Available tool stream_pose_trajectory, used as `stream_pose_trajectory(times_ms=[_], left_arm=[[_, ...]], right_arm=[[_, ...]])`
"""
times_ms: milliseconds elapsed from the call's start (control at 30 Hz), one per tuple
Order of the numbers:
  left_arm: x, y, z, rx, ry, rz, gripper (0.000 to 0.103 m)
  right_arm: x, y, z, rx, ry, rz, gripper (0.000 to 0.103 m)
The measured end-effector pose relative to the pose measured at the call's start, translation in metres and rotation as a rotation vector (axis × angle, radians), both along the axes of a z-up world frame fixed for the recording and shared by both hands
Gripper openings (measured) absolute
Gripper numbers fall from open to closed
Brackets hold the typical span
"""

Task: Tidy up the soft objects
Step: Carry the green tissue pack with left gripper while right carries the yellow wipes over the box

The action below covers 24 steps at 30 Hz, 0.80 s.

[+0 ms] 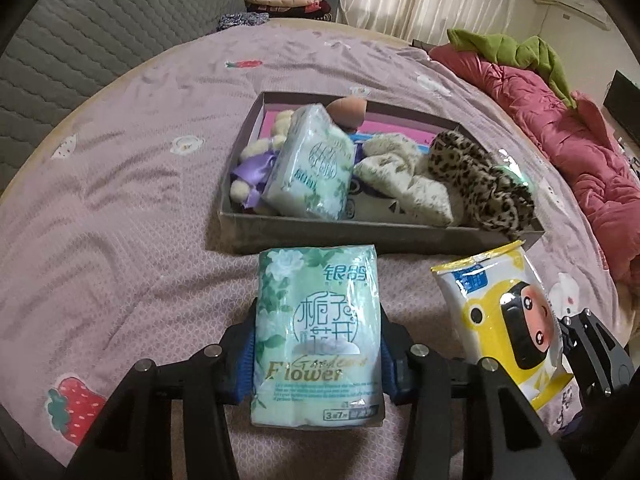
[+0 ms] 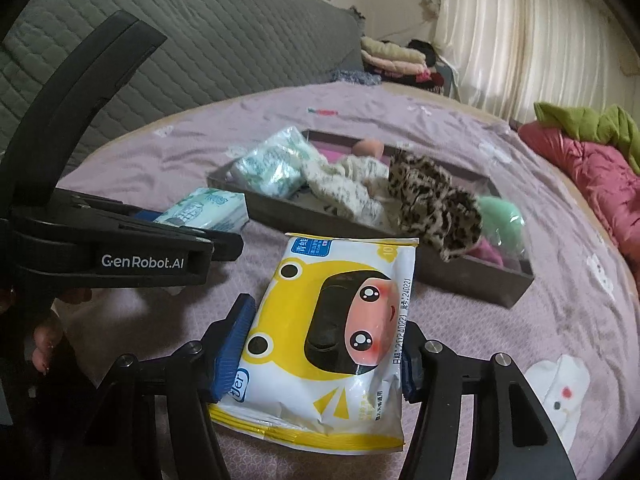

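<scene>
Purple bedding [image 1: 120,184] lies under 2 soft, slippery packs. Left gripper [image 1: 316,354] clamps the tissue pack [image 1: 316,320] mid-sides; right gripper [image 2: 320,354] squeezes the wipes pack [image 2: 332,332] likewise.

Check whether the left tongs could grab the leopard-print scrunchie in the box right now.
Probably not: the left tongs are already clamped on the green tissue pack, so nothing else fits between them. The leopard-print scrunchie lies uncovered in the box.

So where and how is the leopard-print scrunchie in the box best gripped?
Take the leopard-print scrunchie at its raised middle fold, coming from above. It lies bunched at the right end of the box, draped over the near wall, with the cream scrunchie pressed against its left, so side access is poor.
</scene>
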State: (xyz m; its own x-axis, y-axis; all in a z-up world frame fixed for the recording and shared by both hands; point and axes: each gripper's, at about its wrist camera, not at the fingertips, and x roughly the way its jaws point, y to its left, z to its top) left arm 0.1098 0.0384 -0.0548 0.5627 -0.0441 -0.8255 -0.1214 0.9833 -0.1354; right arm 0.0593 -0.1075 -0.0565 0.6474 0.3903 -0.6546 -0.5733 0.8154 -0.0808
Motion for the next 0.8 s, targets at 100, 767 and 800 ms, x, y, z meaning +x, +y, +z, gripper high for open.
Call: stream_pose_trajectory(times_ms=[100,767,800], left_arm=[[0.0,-0.003,0.007,0.005,-0.008,-0.004,0.048],[-0.002,-0.019,0.04,0.012,-0.072,-0.034,0.048],[-0.001,-0.019,0.042,0.013,-0.076,-0.033,0.048]], right_arm=[[-0.001,-0.004,0.007,0.009,-0.028,-0.01,0.063],[0.012,-0.034,0.031,0.064,-0.084,-0.078,0.063],[0.012,-0.035,0.033,0.065,-0.089,-0.083,0.062]])
